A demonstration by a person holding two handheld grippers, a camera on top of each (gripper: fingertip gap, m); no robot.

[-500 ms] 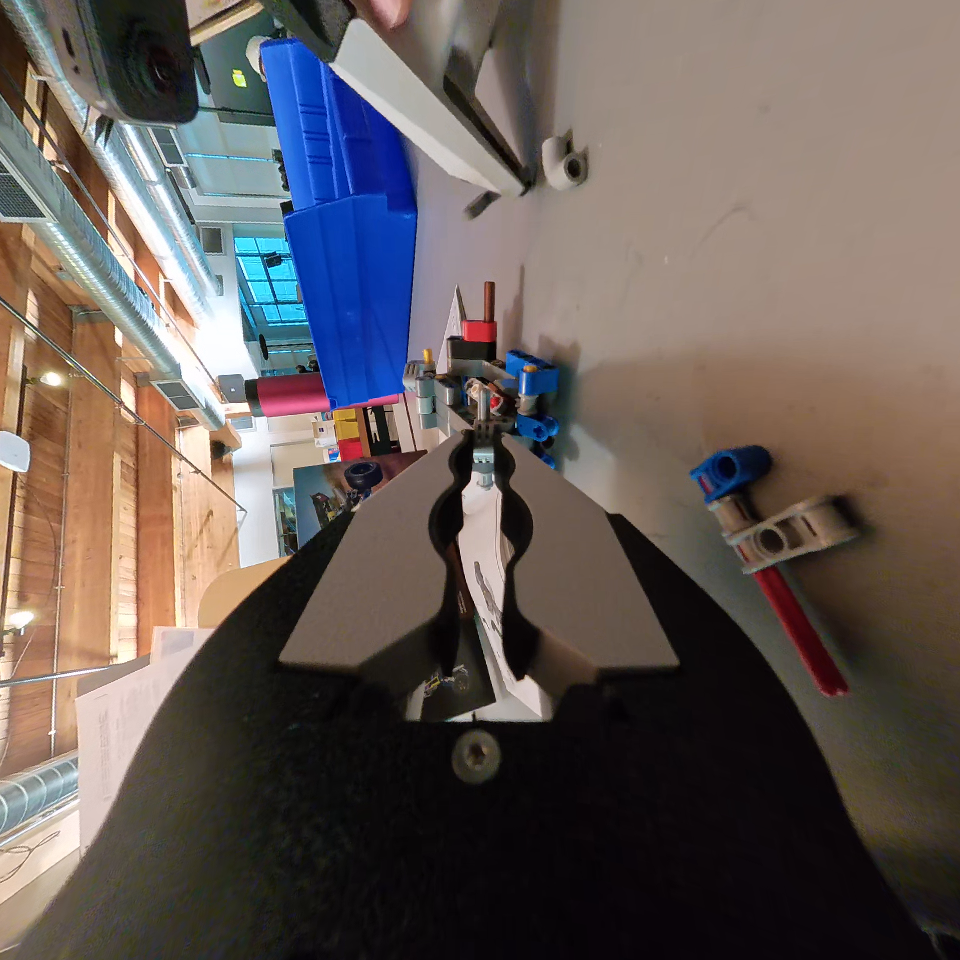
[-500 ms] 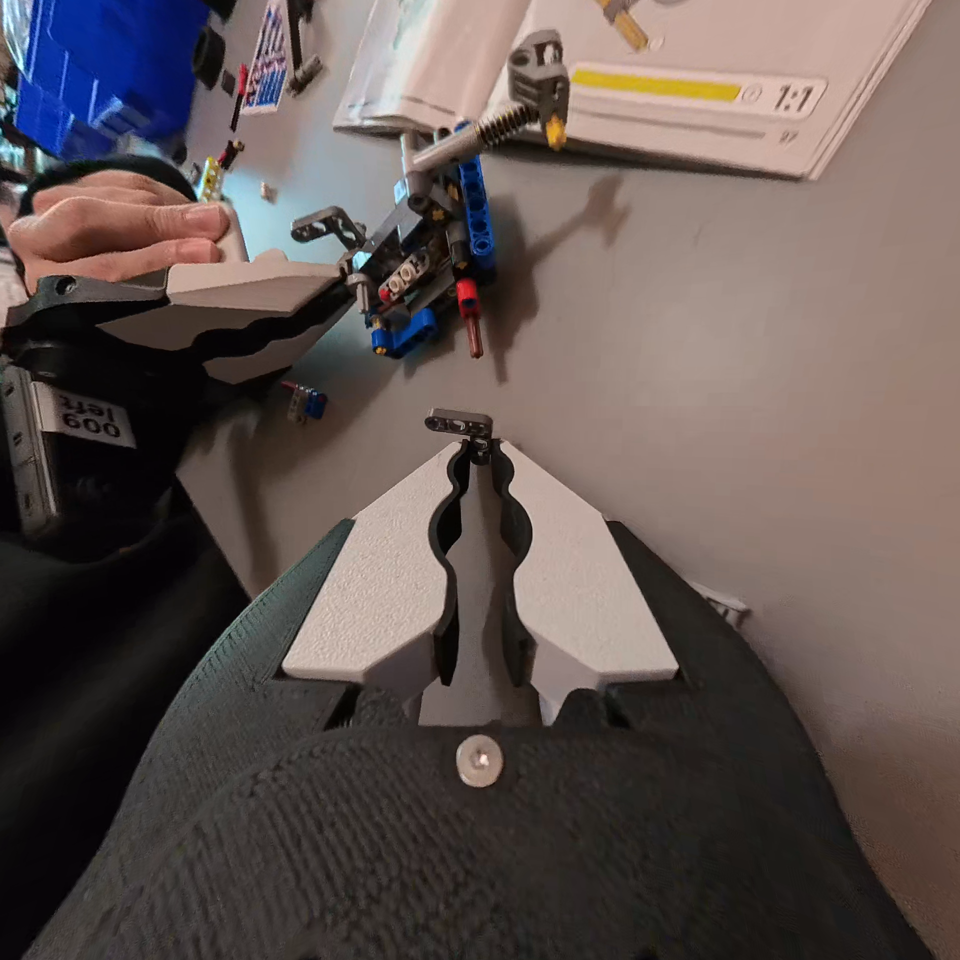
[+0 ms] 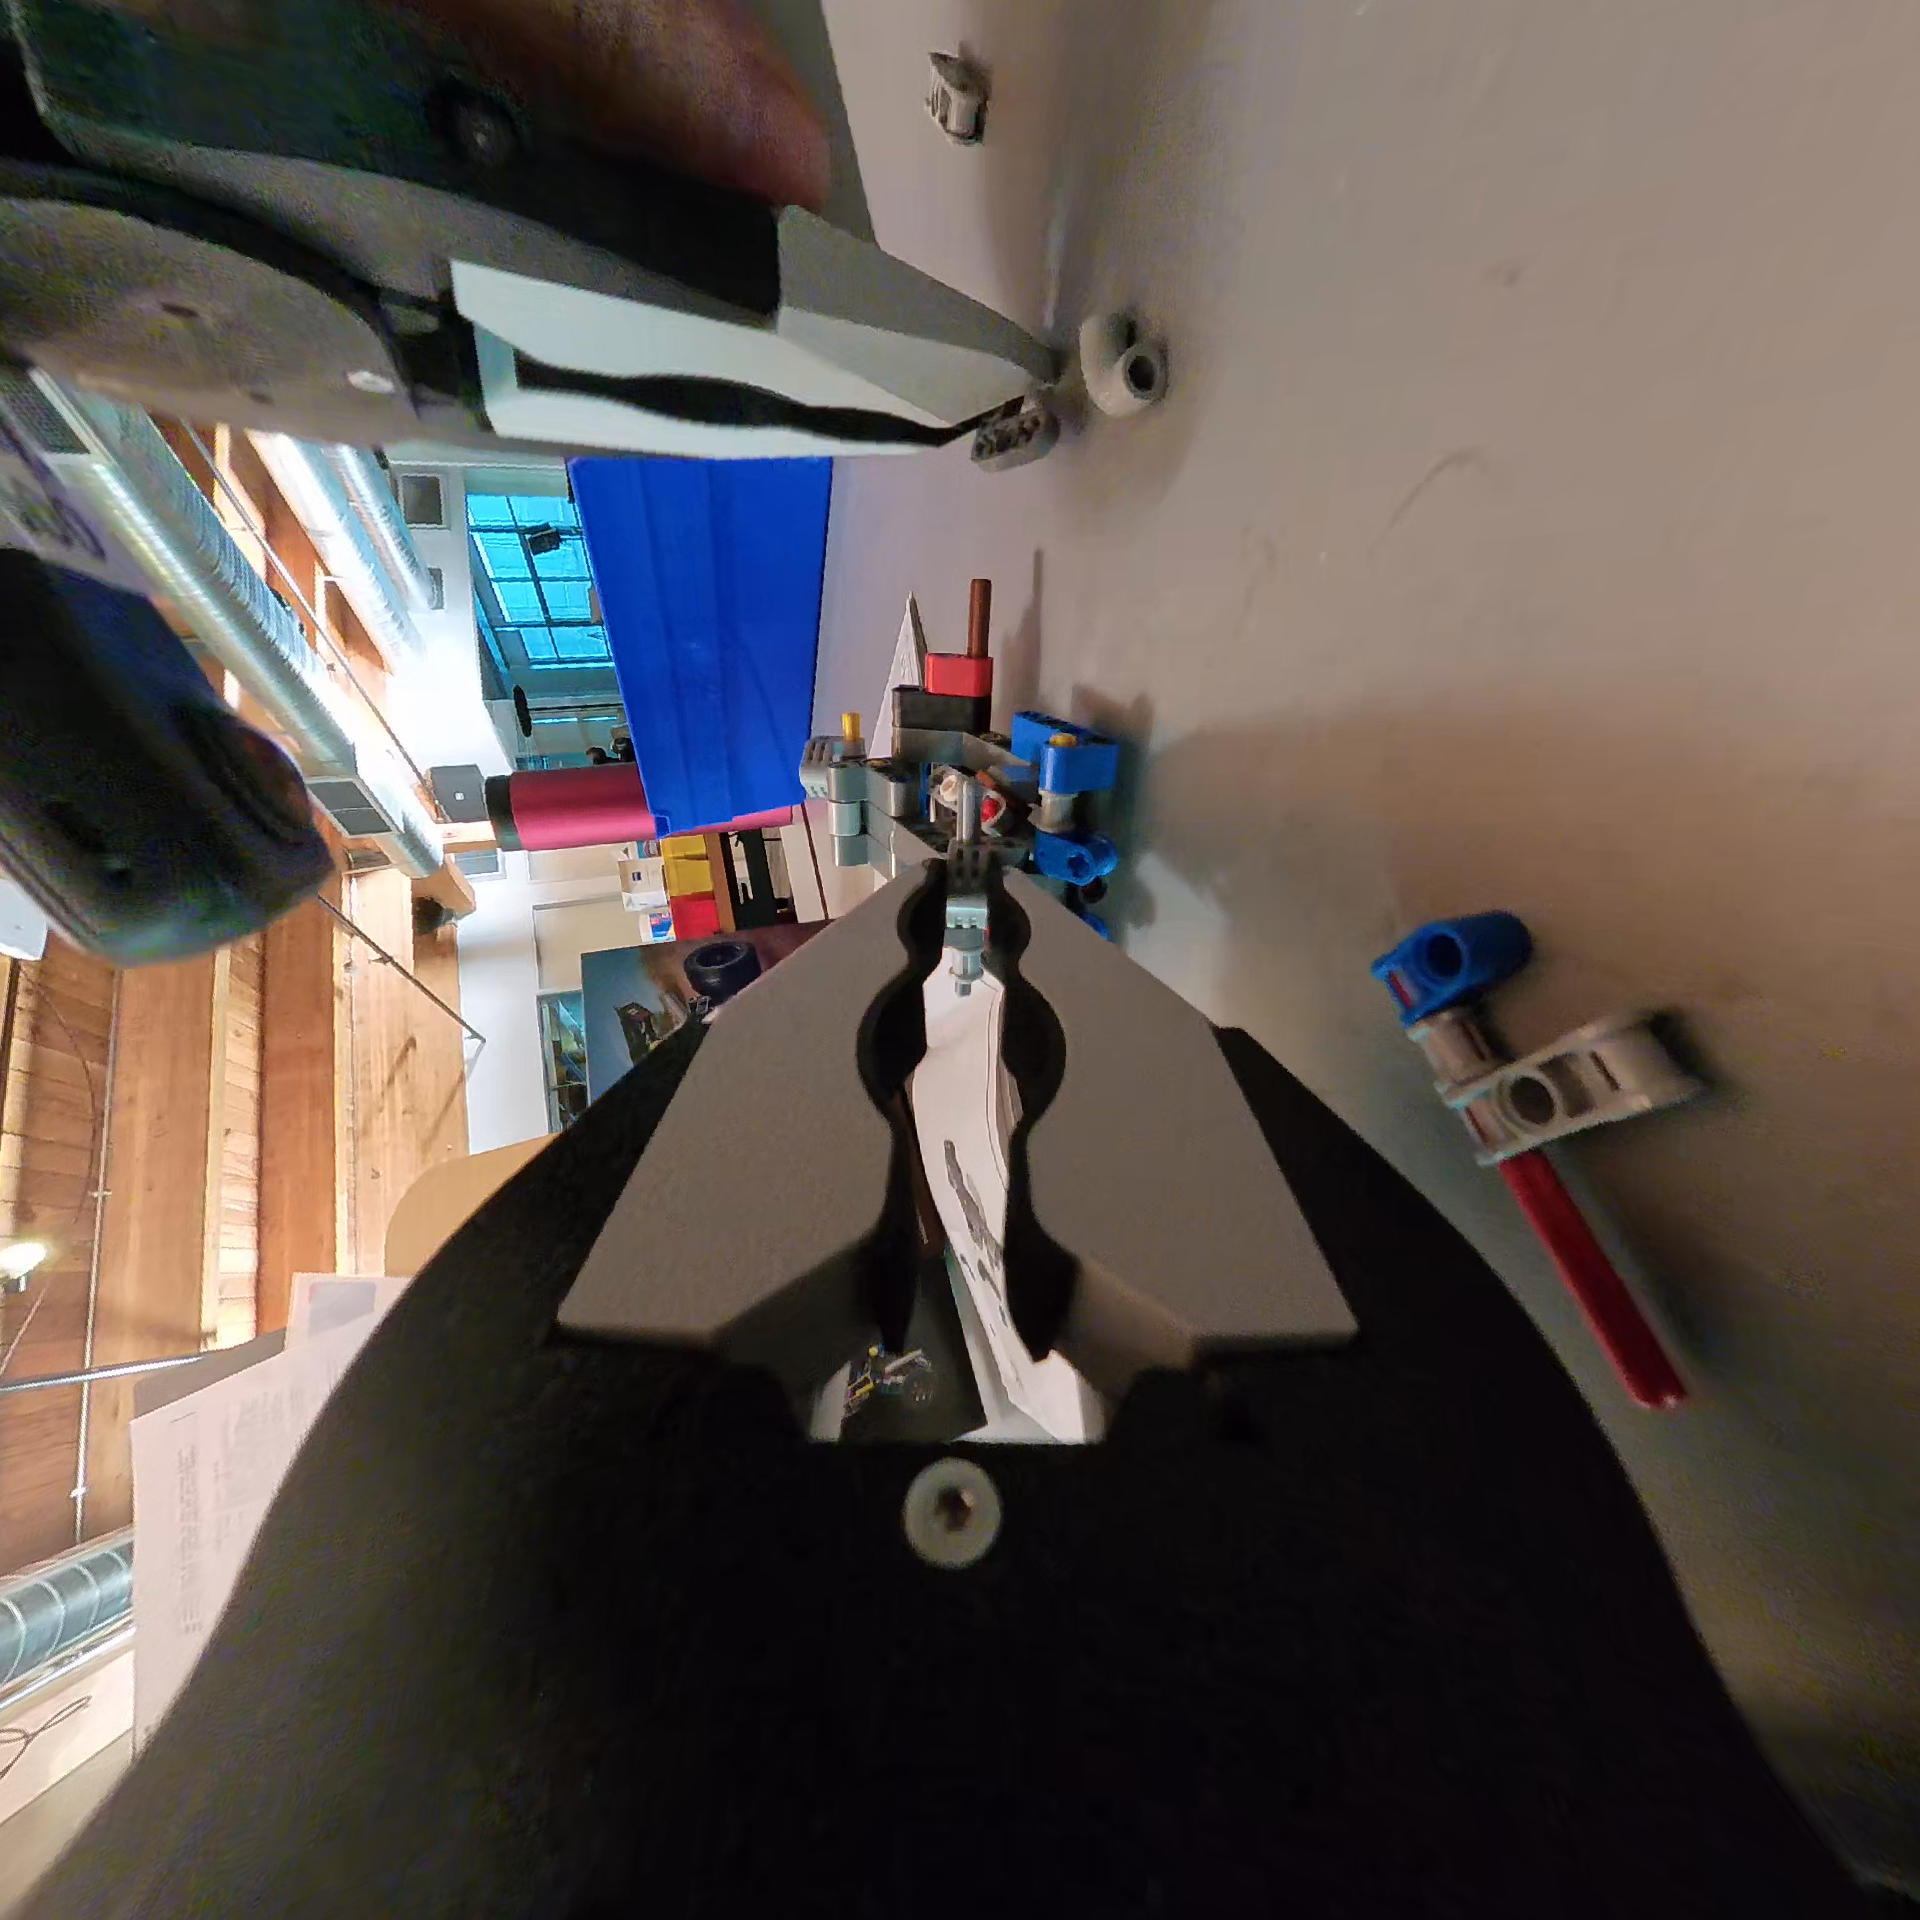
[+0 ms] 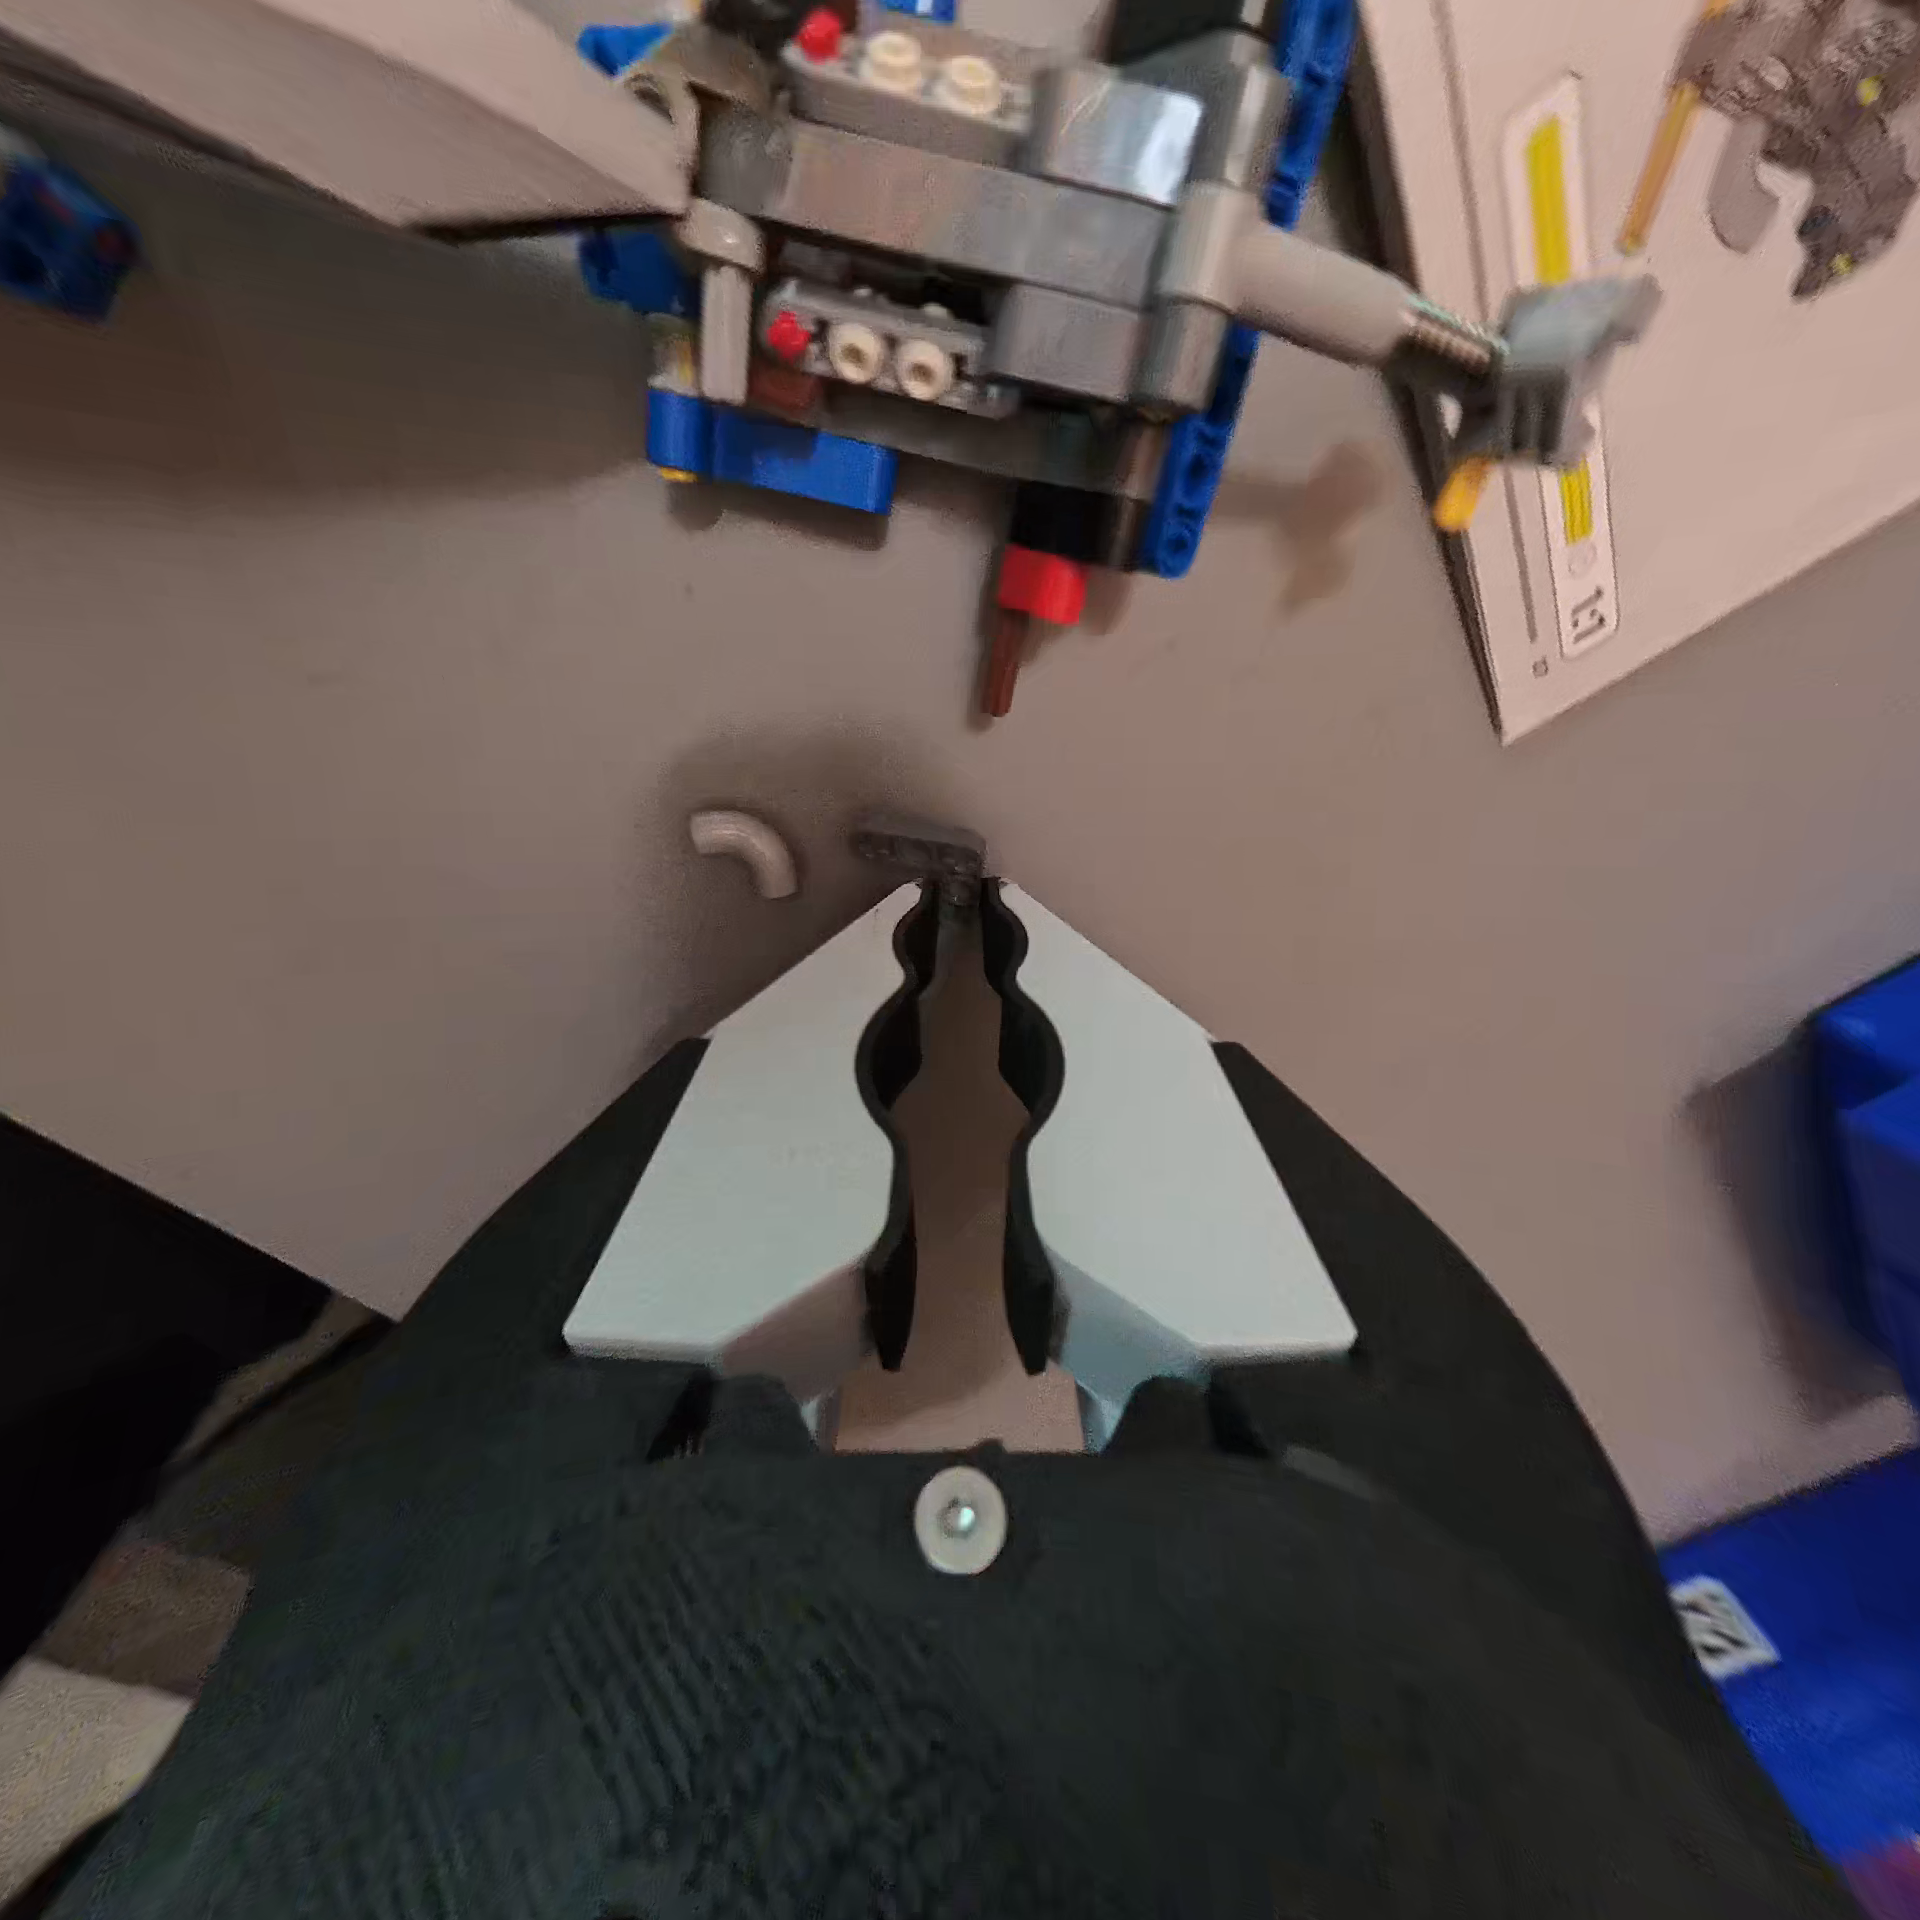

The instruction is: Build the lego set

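The left gripper is closed on a grey part of the brick model. The right gripper, closed on a dark grey piece, has been brought closer to the model since half a second ago.

Matt table, glossy plastic bricks

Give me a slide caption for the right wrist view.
Right gripper pinches a dark grey L-shaped piece near a brick assembly.
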